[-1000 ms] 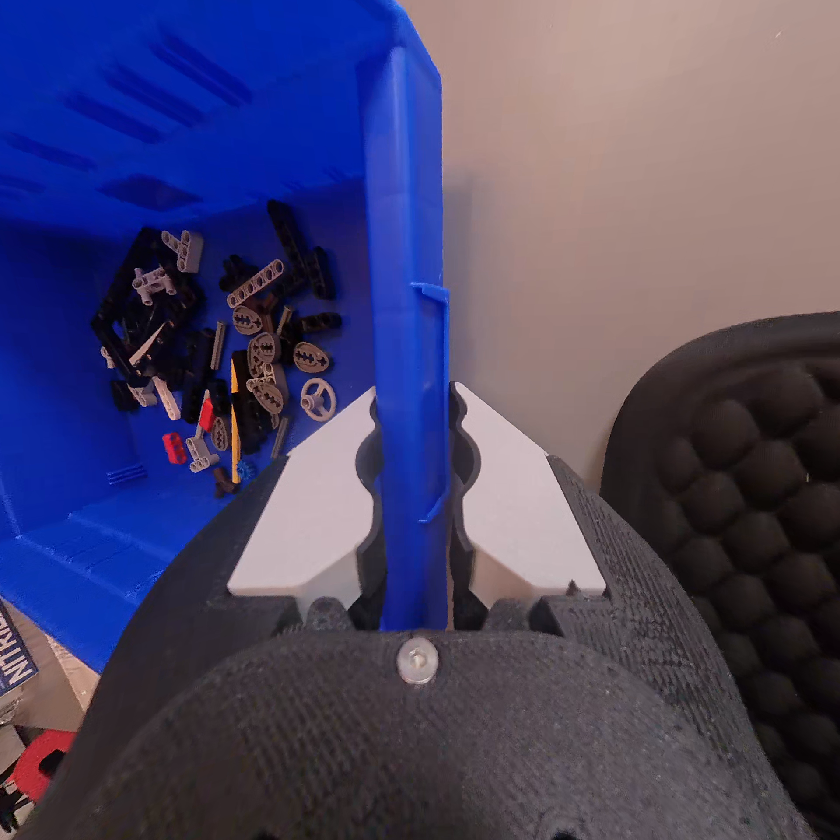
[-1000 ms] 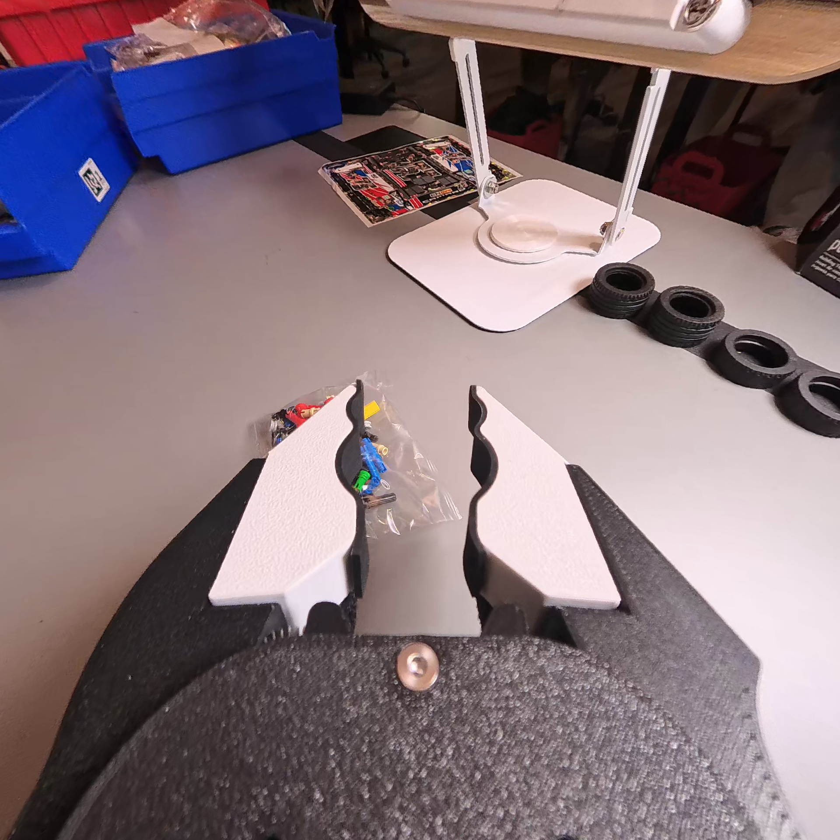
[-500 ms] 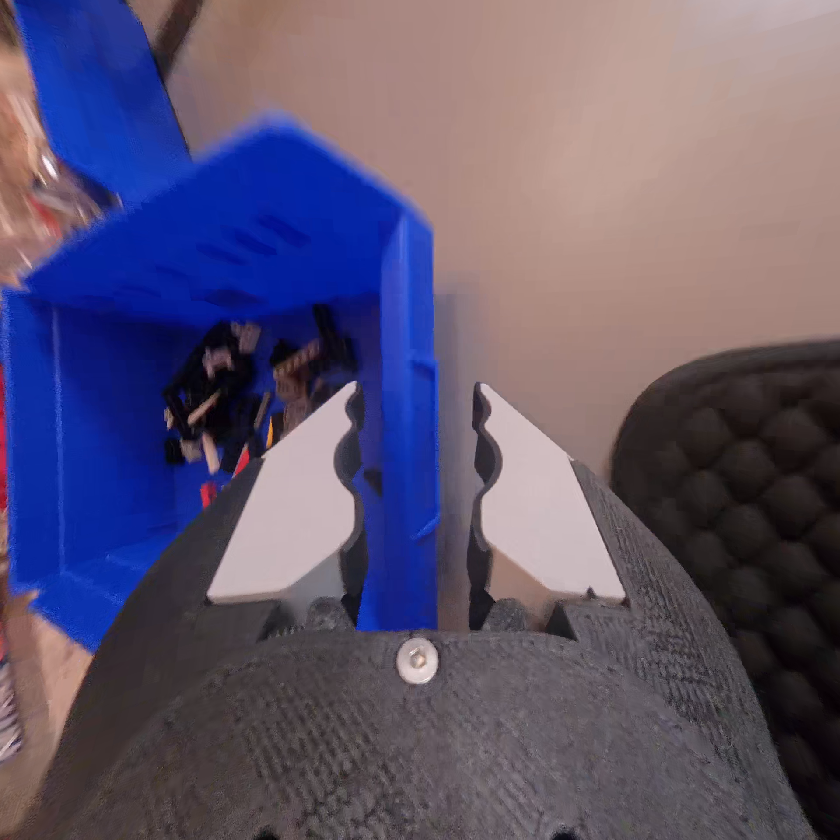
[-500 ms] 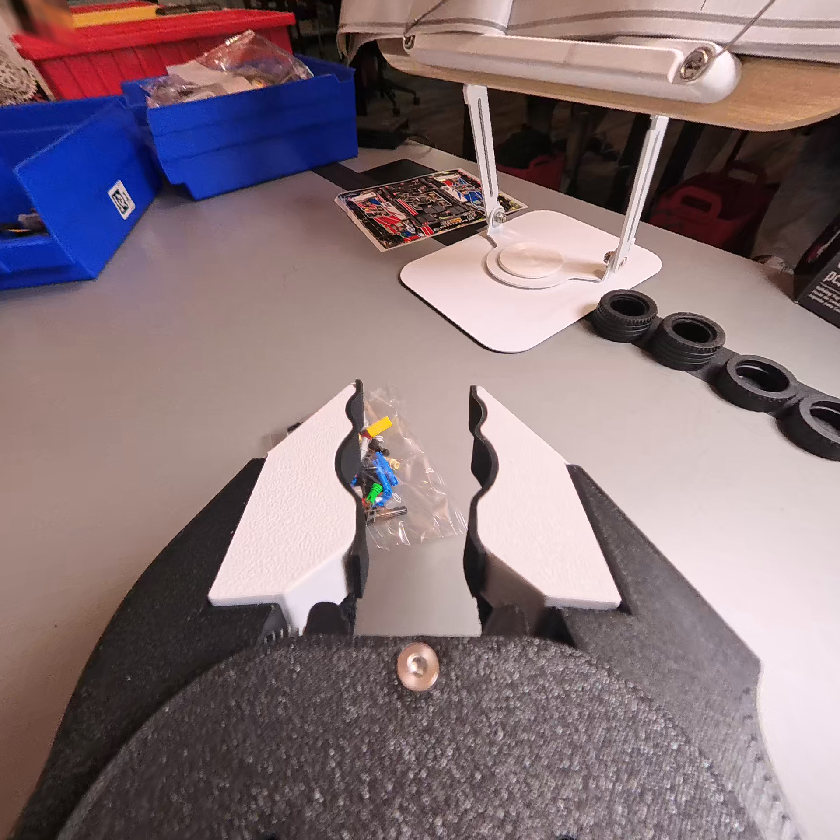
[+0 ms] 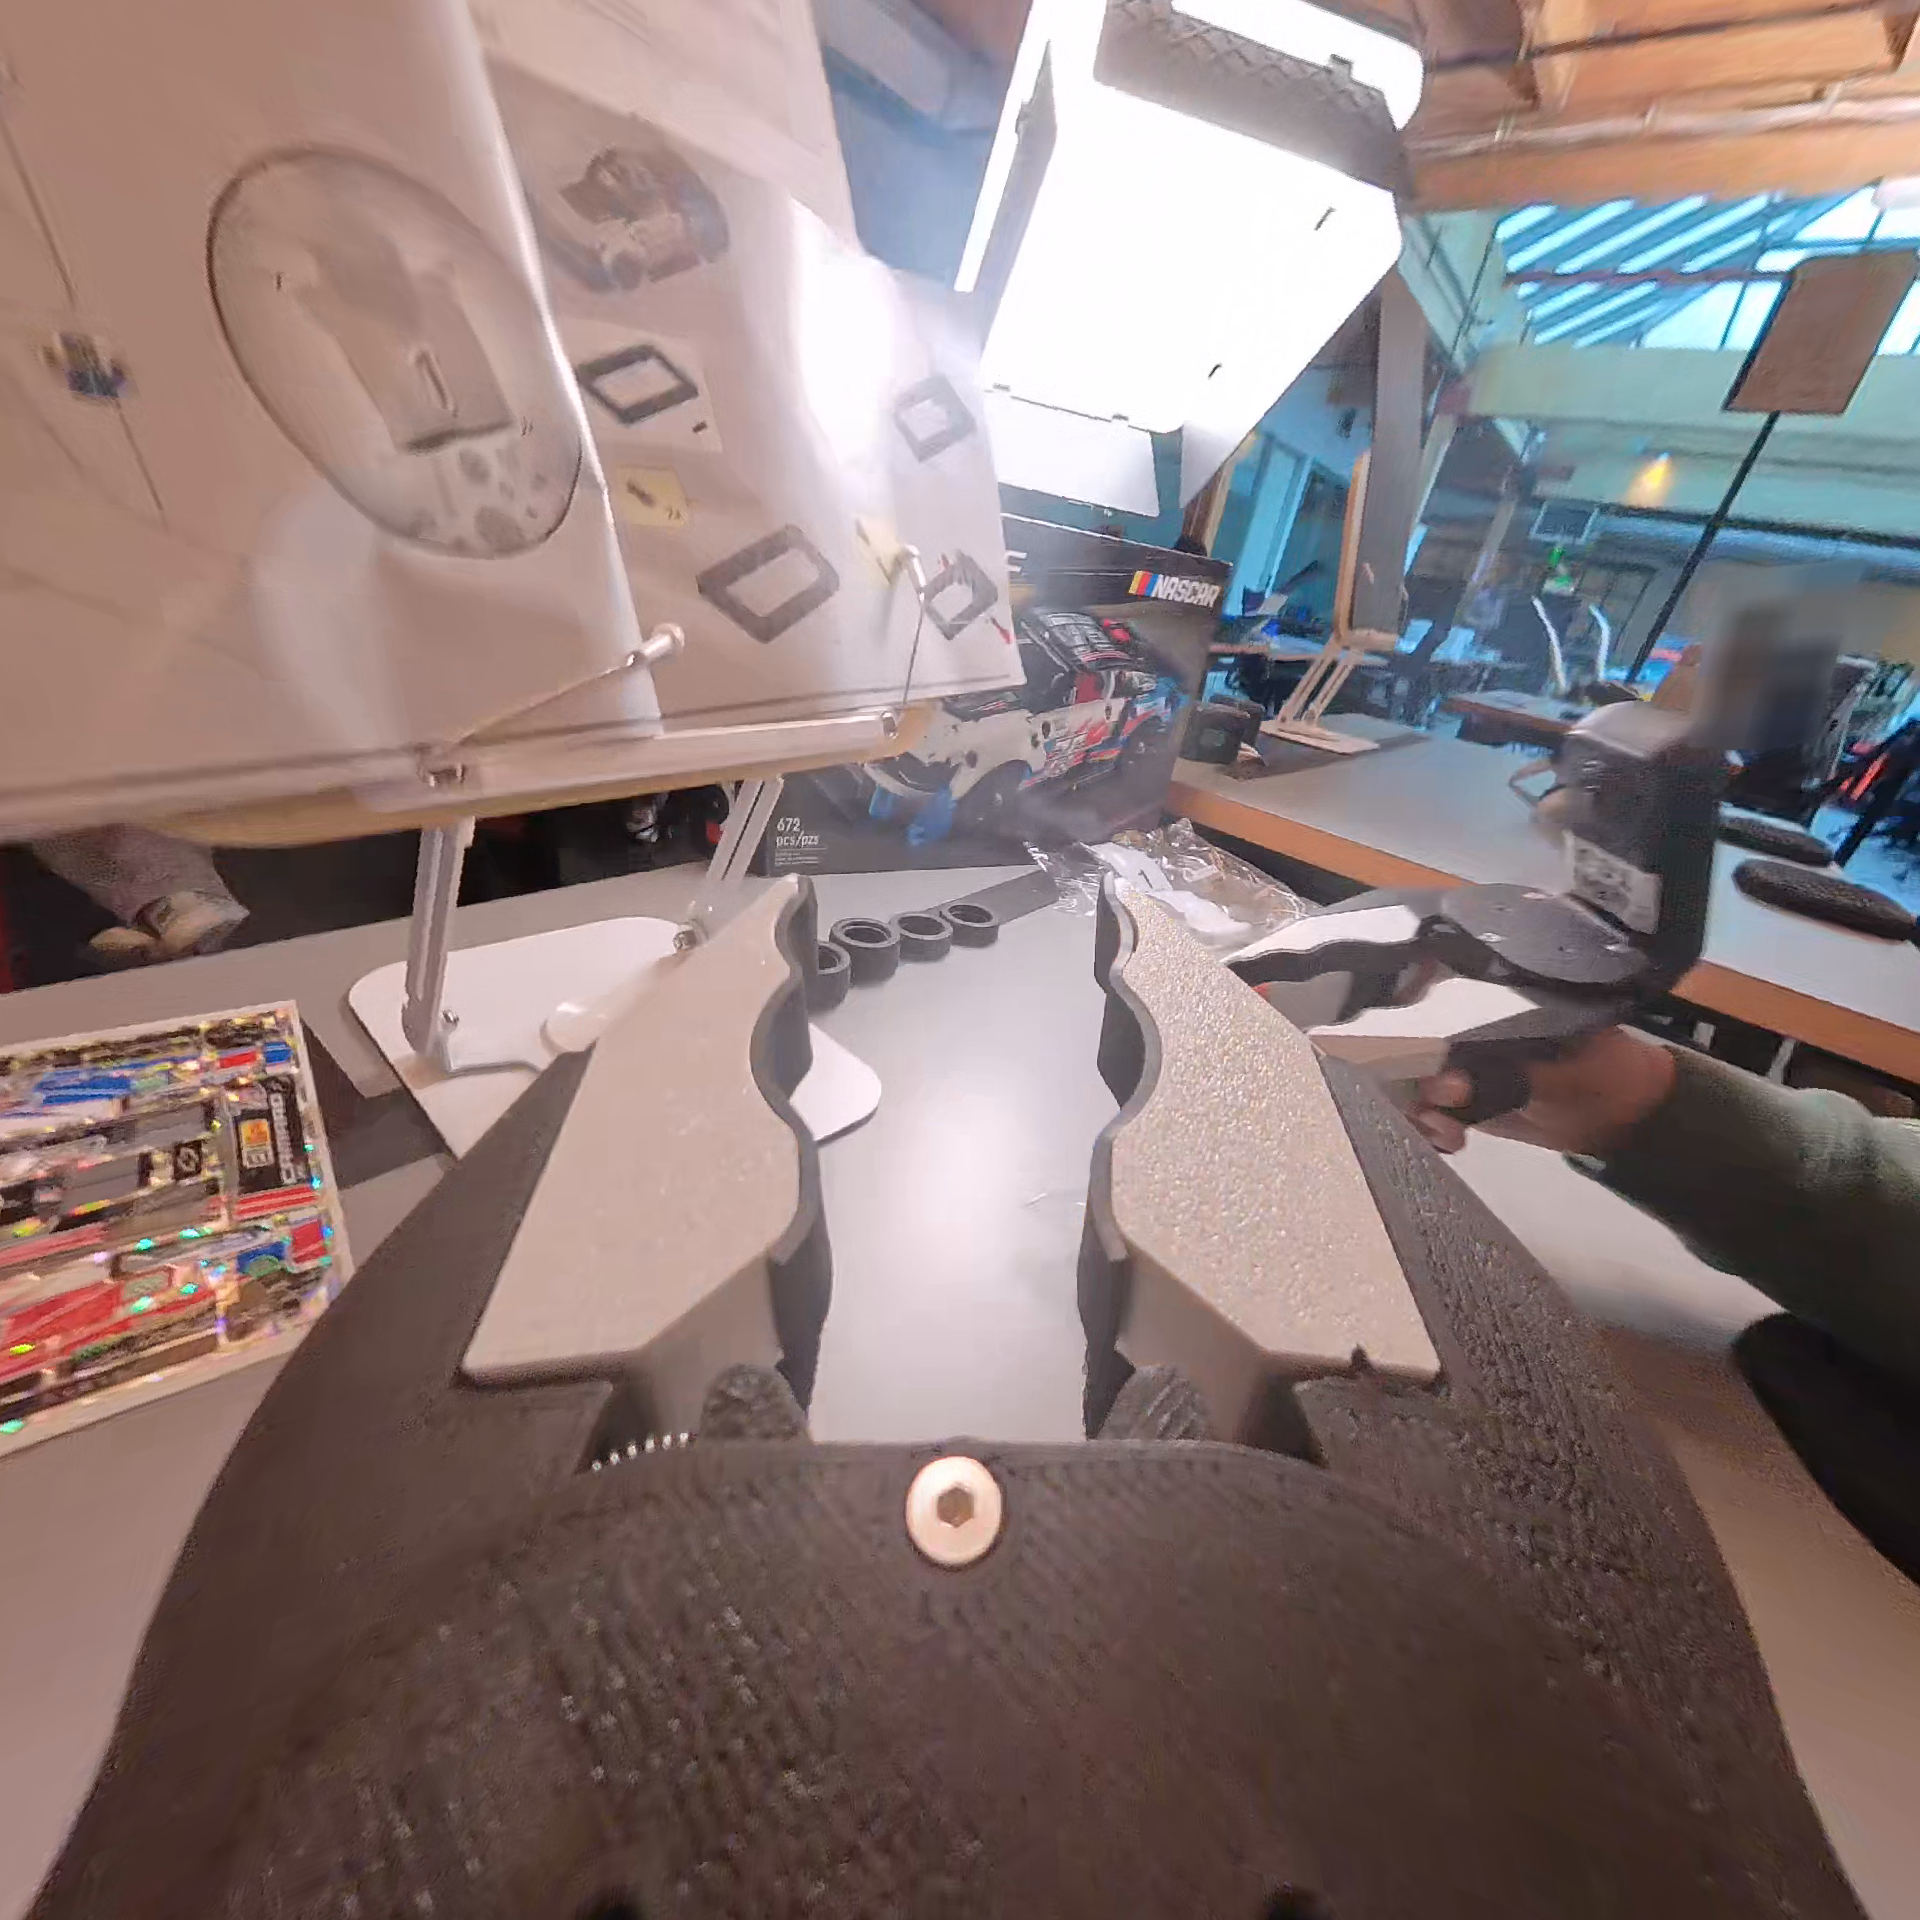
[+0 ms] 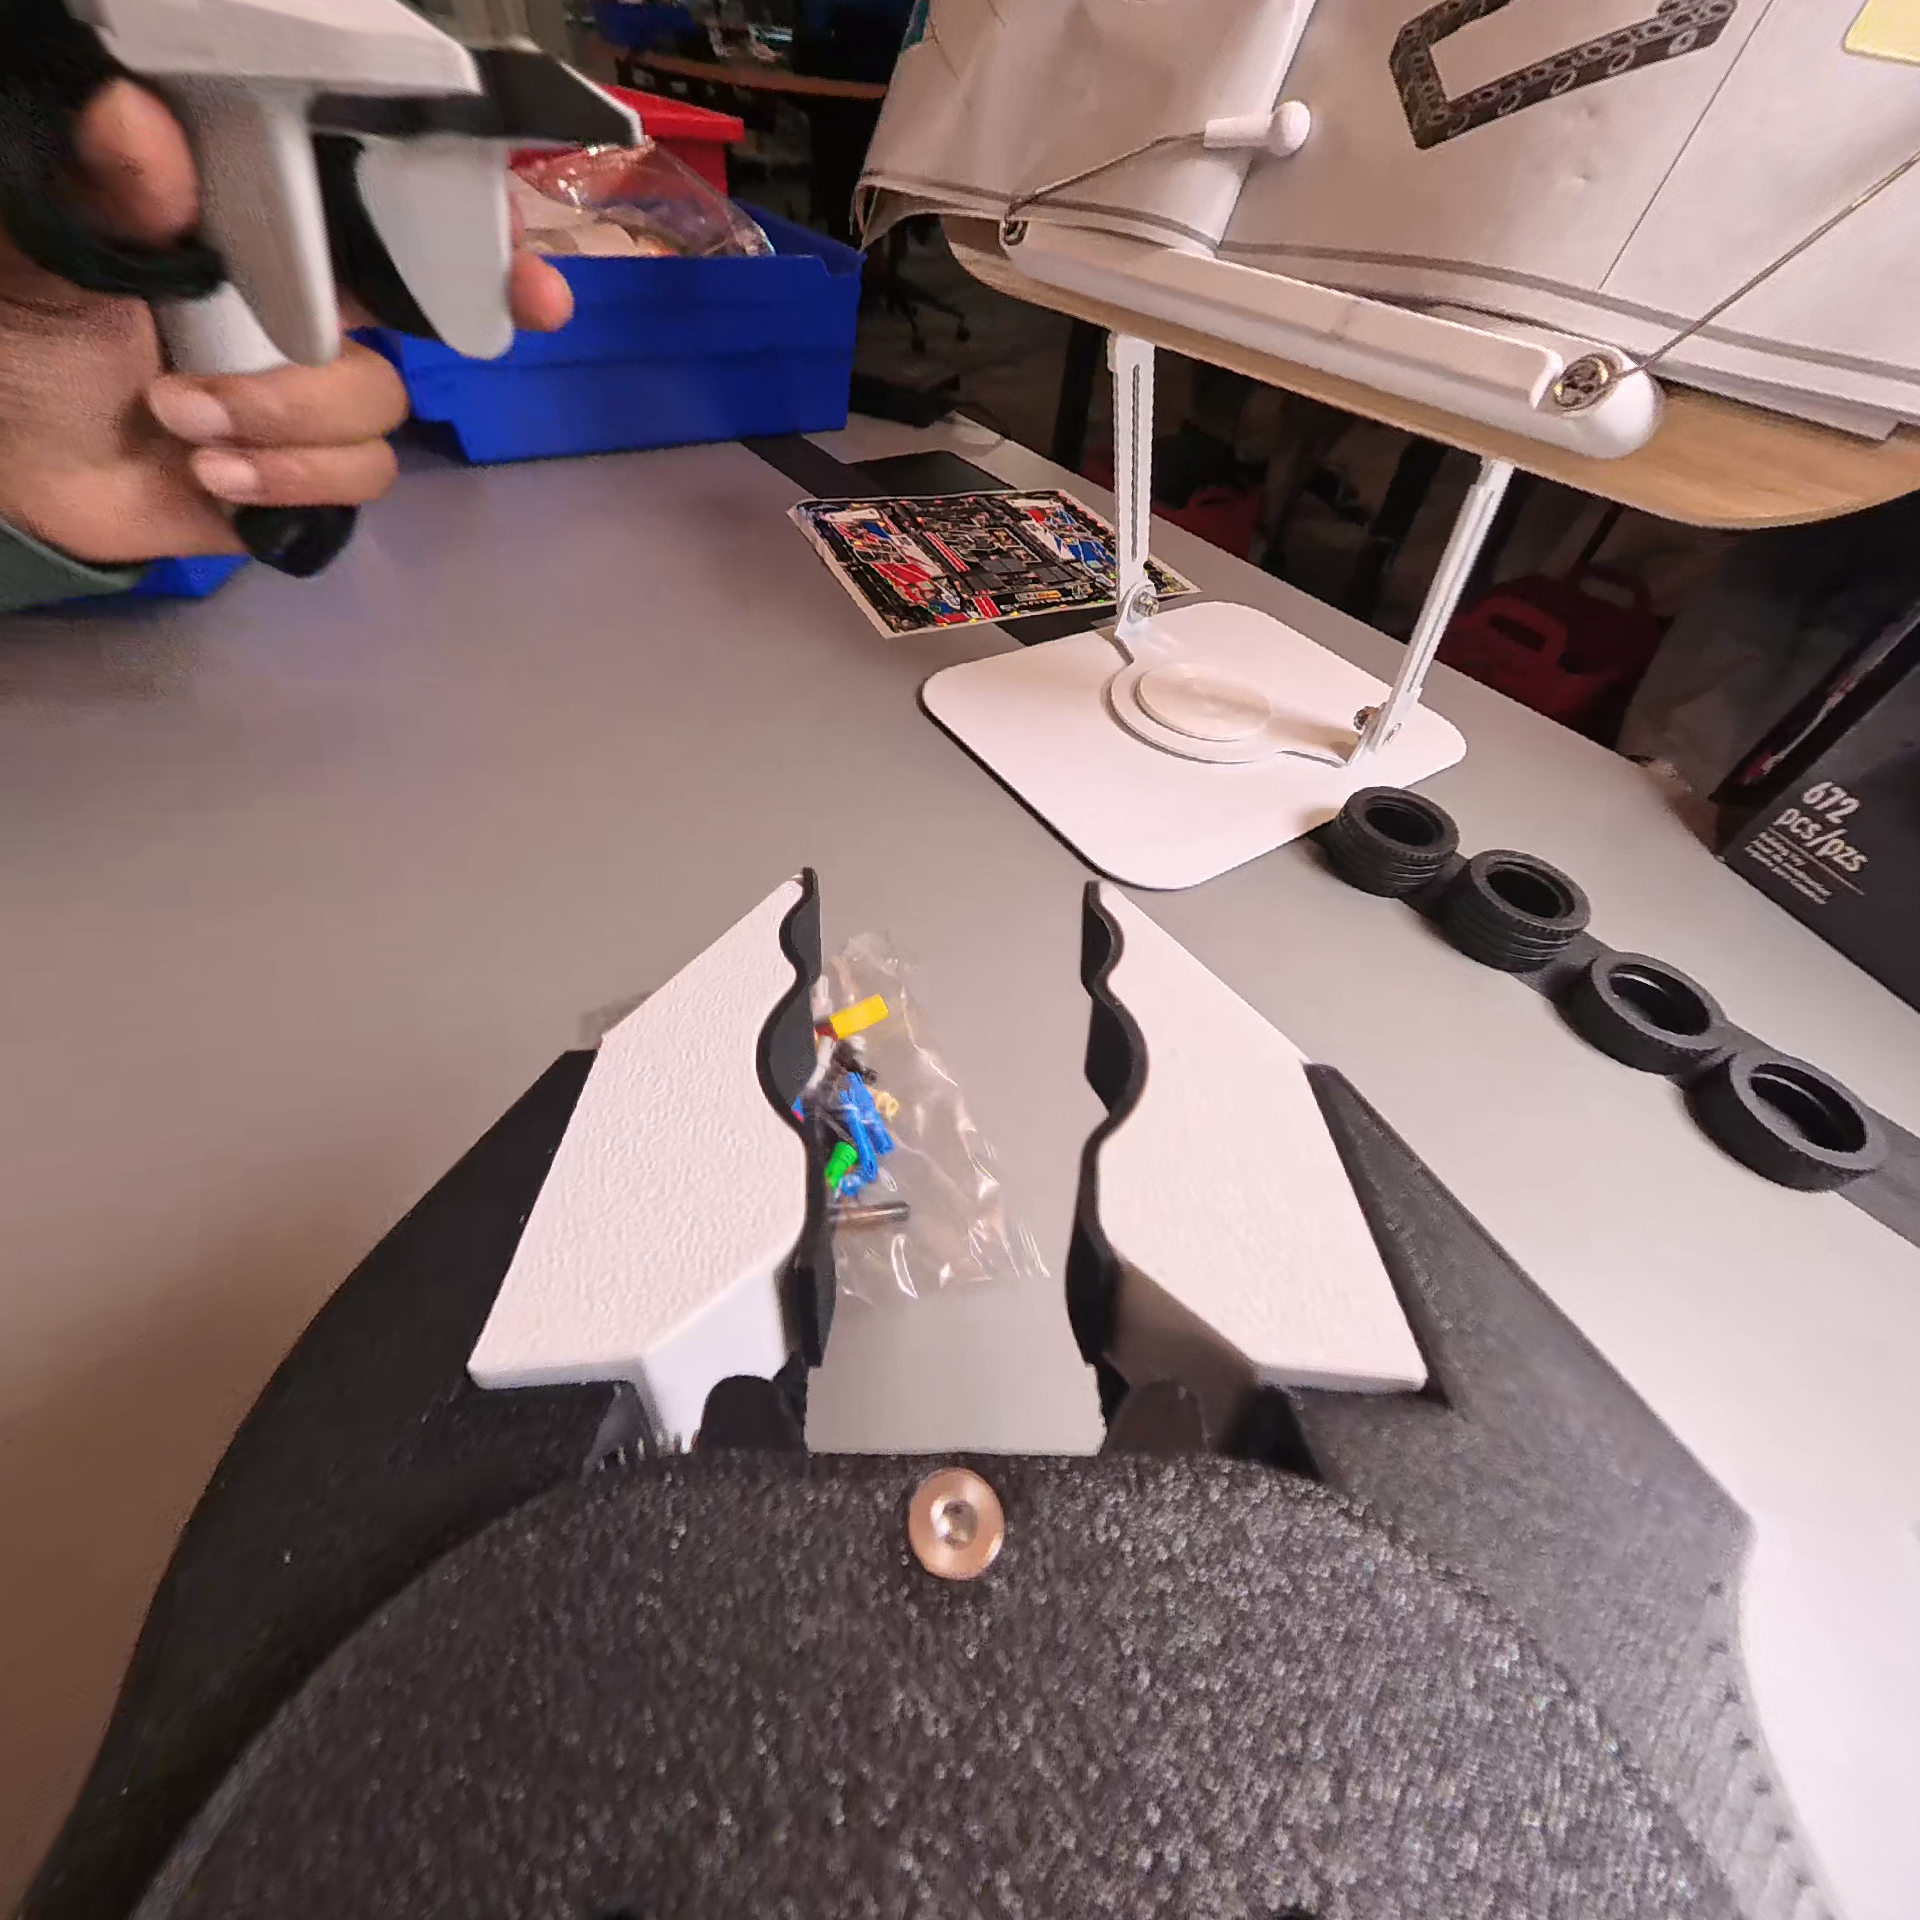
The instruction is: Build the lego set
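Note:
My right gripper [image 6: 948, 888] is open and empty, low over the grey table [image 6: 416, 831]. A clear bag of small coloured lego parts [image 6: 914, 1122] lies on the table between its fingers, partly hidden under the left finger. My left gripper [image 5: 951, 894] is open and empty above the table, facing the instruction booklet [image 5: 436, 395] on its white stand [image 5: 488, 987]. It also shows in the right wrist view [image 6: 582, 109], held in a hand at the top left. The right gripper shows in the left wrist view [image 5: 1288, 982].
Several black tyres [image 6: 1517, 909] lie in a row right of the stand base [image 6: 1195, 769]. A sticker sheet [image 6: 987, 556] lies behind it. Blue bins [image 6: 644, 353] stand at the far left. The dark set box [image 5: 1081, 707] stands behind the tyres. Some 20 cm of space lies between my two pairs of fingers.
My left gripper let go of the blue bin's wall, opened wide and swung away to face the booklet stand. My right gripper stayed open and edged forward over the bag.

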